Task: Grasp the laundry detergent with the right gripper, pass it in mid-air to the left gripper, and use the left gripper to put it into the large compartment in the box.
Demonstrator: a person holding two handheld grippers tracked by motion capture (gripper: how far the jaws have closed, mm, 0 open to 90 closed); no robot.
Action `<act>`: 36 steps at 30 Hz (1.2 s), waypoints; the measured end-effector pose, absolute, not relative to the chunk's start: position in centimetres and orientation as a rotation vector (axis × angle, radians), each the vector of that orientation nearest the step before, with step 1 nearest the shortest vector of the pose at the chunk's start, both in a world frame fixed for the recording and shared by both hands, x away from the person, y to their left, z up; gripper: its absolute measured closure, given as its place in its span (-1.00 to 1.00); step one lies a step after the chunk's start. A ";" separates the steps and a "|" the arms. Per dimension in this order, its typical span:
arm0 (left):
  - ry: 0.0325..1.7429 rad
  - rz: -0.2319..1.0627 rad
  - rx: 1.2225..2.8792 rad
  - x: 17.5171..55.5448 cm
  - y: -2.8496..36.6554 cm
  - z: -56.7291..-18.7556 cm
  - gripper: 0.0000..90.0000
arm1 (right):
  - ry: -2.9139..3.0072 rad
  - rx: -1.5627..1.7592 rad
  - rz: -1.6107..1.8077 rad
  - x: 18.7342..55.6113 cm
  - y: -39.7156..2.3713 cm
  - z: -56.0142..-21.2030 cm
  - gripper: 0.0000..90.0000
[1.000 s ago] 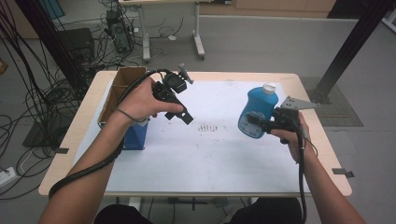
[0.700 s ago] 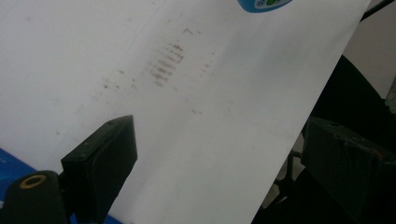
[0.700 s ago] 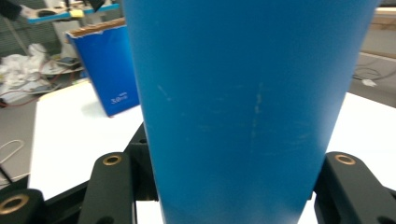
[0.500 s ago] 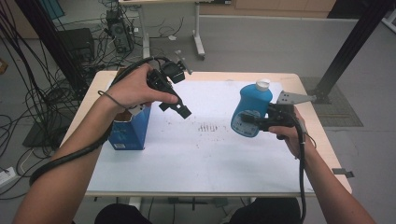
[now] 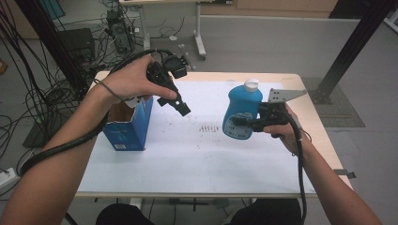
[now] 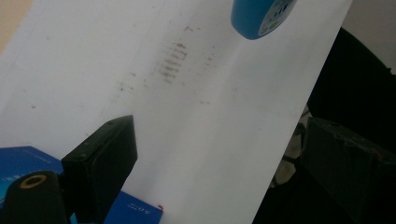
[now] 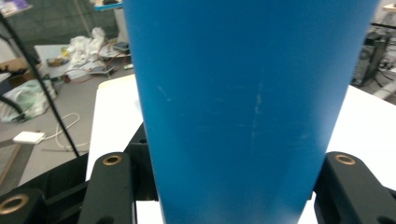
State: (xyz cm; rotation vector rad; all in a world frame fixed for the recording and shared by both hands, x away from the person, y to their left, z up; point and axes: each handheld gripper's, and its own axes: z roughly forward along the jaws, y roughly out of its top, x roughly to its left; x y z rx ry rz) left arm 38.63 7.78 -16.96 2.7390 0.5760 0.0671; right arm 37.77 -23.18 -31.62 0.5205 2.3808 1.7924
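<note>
A blue bottle [image 5: 240, 107] with a white cap hangs upright over the right half of the table, and my right gripper [image 5: 245, 123] is shut on its lower body. In the right gripper view the bottle [image 7: 243, 102] stands between both jaws, which press its sides. An open blue carton [image 5: 129, 125] stands at the table's left. My left gripper [image 5: 183, 87] is held above and to the right of the carton, open with nothing between its jaws. In the left gripper view my left gripper [image 6: 224, 158] looks down on the white sheet, with the bottle's base [image 6: 261, 16] at the top.
A white sheet [image 5: 187, 150] covers the table, with a patch of reddish-brown specks [image 5: 209, 127] at its middle. Cables trail from both grippers. Off the table's left edge lie cables and equipment on the floor [image 5: 42, 93]. A black post [image 5: 347, 51] stands at the far right.
Both hands have risen. My left gripper has lifted away from the carton. My right gripper has carried the bottle up and to the left, towards the table's middle.
</note>
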 end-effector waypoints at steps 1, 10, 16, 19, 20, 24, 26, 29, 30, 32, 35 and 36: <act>0.566 0.063 2.746 38.6 7.6 -16.9 -0.75 | 2.390 0.508 1.794 37.7 -23.0 -31.5 -0.02; 0.458 0.067 2.803 37.9 6.4 -16.2 -0.75 | 2.454 0.393 1.801 37.5 -21.4 -30.7 -0.02; 0.395 0.071 2.831 37.7 5.8 -16.1 -0.75 | 2.480 0.327 1.809 37.4 -20.4 -30.4 -0.02; 0.356 0.064 2.842 37.5 5.6 -16.0 -0.75 | 2.498 0.299 1.803 37.3 -19.9 -30.2 -0.02; 0.349 0.062 2.844 37.4 5.5 -15.9 -0.75 | 2.506 0.290 1.800 37.3 -19.8 -30.1 -0.02; 0.321 0.060 2.853 37.3 5.1 -15.7 -0.74 | 2.519 0.258 1.801 37.2 -19.1 -30.0 -0.02; 0.315 0.059 2.857 37.2 5.0 -15.7 -0.74 | 2.526 0.242 1.799 37.2 -18.8 -29.9 -0.02; 0.294 0.057 2.866 37.1 4.7 -15.8 -0.74 | 2.535 0.223 1.800 37.1 -18.4 -29.9 -0.02; 0.285 0.055 2.871 37.1 4.6 -15.8 -0.74 | 2.539 0.219 1.798 37.0 -18.3 -29.9 -0.02; 0.283 0.057 2.880 37.1 4.4 -15.8 -0.74 | 2.543 0.205 1.798 37.0 -18.0 -30.0 -0.02; 0.272 0.063 2.894 37.0 4.1 -15.8 -0.74 | 2.559 0.191 1.798 37.0 -17.5 -30.1 -0.02; 0.266 0.059 2.890 36.9 3.9 -15.8 -0.74 | 2.562 0.188 1.798 37.0 -17.4 -30.1 -0.02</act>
